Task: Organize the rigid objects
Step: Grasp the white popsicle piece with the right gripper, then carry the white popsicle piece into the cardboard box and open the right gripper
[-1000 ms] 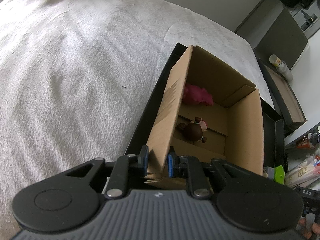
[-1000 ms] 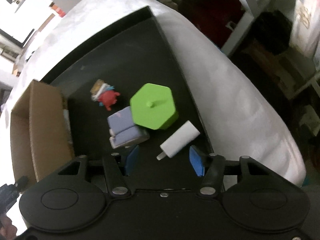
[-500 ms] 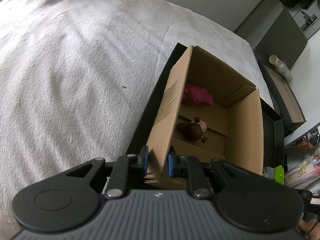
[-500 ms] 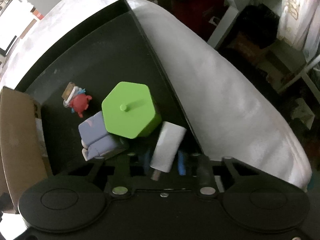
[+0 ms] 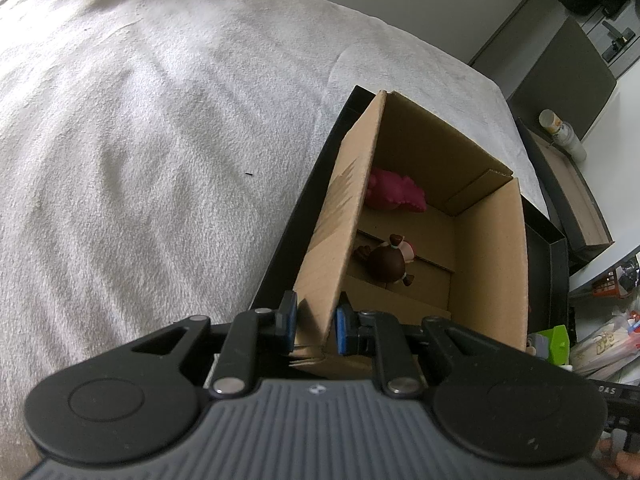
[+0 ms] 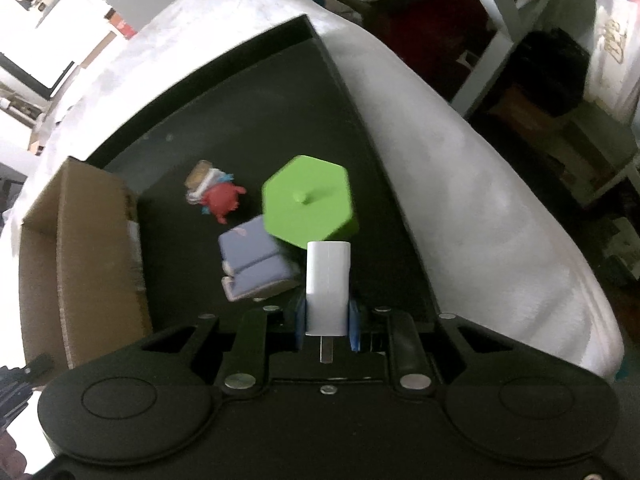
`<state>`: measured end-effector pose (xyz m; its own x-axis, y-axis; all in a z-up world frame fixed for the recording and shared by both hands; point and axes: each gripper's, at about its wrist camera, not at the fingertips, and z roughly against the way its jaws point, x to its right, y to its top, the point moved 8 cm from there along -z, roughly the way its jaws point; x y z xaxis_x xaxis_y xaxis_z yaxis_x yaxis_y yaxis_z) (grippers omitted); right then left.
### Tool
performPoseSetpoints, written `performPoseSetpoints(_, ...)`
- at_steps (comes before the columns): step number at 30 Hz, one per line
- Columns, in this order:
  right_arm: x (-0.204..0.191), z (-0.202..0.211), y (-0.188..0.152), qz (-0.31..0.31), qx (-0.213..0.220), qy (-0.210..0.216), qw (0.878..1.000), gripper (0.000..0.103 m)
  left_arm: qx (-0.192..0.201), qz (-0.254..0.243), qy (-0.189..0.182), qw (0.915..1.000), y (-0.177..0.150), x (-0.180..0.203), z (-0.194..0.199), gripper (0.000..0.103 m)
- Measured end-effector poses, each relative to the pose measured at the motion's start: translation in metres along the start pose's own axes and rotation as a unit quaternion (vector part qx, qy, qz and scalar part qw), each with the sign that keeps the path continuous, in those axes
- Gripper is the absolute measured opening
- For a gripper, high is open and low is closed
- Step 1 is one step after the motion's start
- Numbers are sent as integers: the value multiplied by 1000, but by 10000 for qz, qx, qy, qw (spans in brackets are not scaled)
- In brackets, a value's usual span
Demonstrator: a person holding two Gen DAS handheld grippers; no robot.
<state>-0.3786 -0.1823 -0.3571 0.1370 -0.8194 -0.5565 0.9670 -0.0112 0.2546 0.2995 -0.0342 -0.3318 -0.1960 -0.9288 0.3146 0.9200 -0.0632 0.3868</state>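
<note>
While only the left wrist view shows inside the brown cardboard box (image 5: pixel 420 216), its left hand-held gripper (image 5: pixel 316 322) pinches the wall. Right hand-held gripper (image 6: pixel 325 322) clamps a smooth white block with a metal prong (image 6: pixel 327 288), possibly a charger.

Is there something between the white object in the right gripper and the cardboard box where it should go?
Nothing visible blocks it. The white charger is lifted above the tray; the cardboard box is open-topped.

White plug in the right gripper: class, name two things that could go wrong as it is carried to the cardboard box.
1. The right gripper pinches only the white plug's near end, so most of it sticks out forward; it might swing or slip.
2. The left gripper clamps just one thin wall of the cardboard box; a knock could tilt it and shift the brown figure.
</note>
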Motion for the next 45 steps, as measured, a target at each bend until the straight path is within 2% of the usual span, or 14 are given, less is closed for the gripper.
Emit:
performPoseSetpoints(21, -81, 36, 21, 566, 434, 552, 9959, 20, -5, -13, -2, 10000, 1, 1, 0, 18)
performPoseSetpoints(45, -188, 38, 40, 1109, 668, 1006, 9865, 20, 0, -57, -32, 10000, 0, 1, 2, 18)
